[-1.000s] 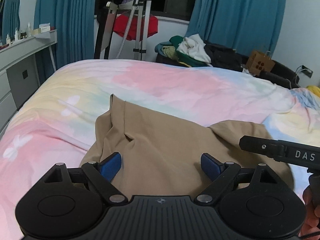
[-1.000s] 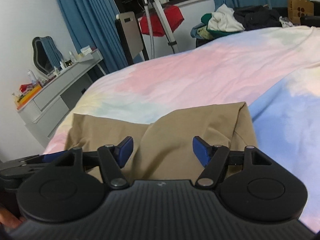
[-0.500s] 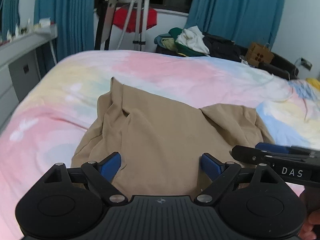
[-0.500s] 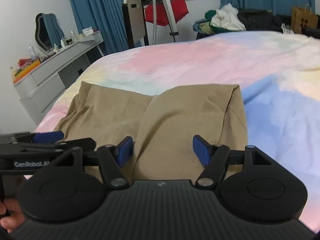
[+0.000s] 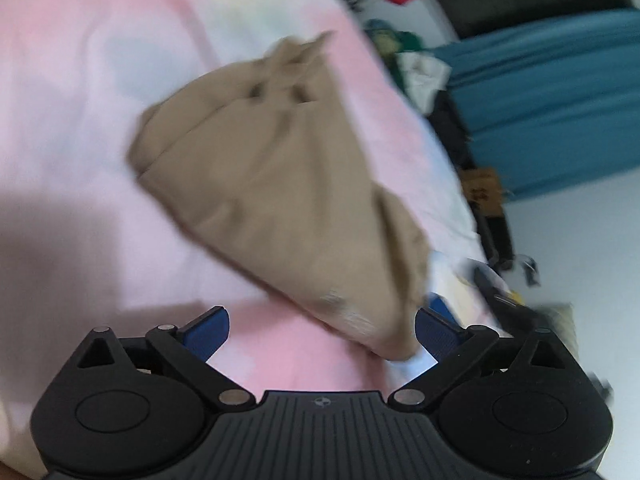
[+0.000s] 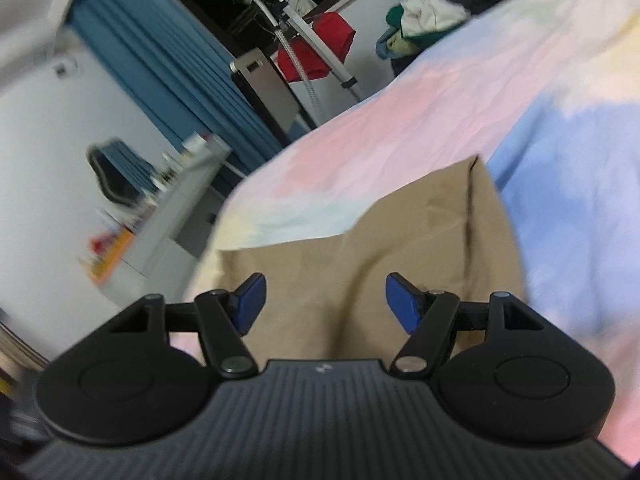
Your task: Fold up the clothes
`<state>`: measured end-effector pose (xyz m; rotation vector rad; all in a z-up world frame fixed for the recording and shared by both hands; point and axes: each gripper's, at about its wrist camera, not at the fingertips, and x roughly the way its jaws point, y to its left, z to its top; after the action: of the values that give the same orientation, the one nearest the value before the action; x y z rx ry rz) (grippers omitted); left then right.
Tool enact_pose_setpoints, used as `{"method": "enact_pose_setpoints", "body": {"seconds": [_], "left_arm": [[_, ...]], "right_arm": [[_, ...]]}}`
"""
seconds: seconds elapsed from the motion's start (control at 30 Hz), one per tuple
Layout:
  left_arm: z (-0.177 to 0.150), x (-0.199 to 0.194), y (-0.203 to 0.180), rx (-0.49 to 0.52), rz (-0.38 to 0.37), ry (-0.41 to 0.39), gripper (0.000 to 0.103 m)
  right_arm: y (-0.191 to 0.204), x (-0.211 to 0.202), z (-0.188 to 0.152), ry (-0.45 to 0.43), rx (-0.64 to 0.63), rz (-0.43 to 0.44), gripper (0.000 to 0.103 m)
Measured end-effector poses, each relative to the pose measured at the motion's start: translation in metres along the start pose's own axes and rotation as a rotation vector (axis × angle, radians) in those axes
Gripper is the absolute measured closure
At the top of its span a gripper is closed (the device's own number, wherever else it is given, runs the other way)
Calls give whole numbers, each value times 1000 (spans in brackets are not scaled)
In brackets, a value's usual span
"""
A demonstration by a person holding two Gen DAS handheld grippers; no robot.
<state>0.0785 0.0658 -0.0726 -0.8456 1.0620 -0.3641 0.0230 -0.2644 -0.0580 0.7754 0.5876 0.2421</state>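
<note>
A tan garment (image 5: 280, 184) lies crumpled on the pastel bedspread (image 5: 80, 80), blurred in the left wrist view. My left gripper (image 5: 322, 334) hangs open over the sheet at the garment's near corner, nothing between its blue pads. In the right wrist view the same tan garment (image 6: 400, 240) spreads flat with a folded right edge. My right gripper (image 6: 322, 304) is open just above its near part, holding nothing. The other gripper's dark tip (image 5: 500, 300) shows blurred at the right of the left wrist view.
A heap of clothes (image 6: 424, 20) sits beyond the bed's far edge. A metal stand with a red cloth (image 6: 320, 48) and blue curtains (image 6: 168, 80) are behind. A grey dresser (image 6: 172, 216) with small items stands left of the bed.
Both views have tilted sharply and blurred. The left gripper swung left and rolled, so the garment now runs diagonally away from it. The right gripper rolled and moved closer over the cloth. Both stay open.
</note>
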Motion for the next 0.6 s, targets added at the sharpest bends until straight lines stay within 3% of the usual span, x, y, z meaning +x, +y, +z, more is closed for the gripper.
{"method": "enact_pose_setpoints", "body": {"seconds": [0.1, 0.23, 0.33, 0.6], "left_arm": [[8, 12, 13, -94, 28, -75, 4], [23, 17, 6, -70, -72, -153, 3], [27, 16, 7, -88, -131, -173, 3], [30, 8, 8, -113, -330, -208, 2]], "right_arm": [[-6, 2, -4, 28, 123, 122, 33], [-19, 17, -17, 119, 318, 285, 34], [-27, 33, -33, 196, 459, 325, 33], [-39, 64, -55, 282, 601, 304, 33]]}}
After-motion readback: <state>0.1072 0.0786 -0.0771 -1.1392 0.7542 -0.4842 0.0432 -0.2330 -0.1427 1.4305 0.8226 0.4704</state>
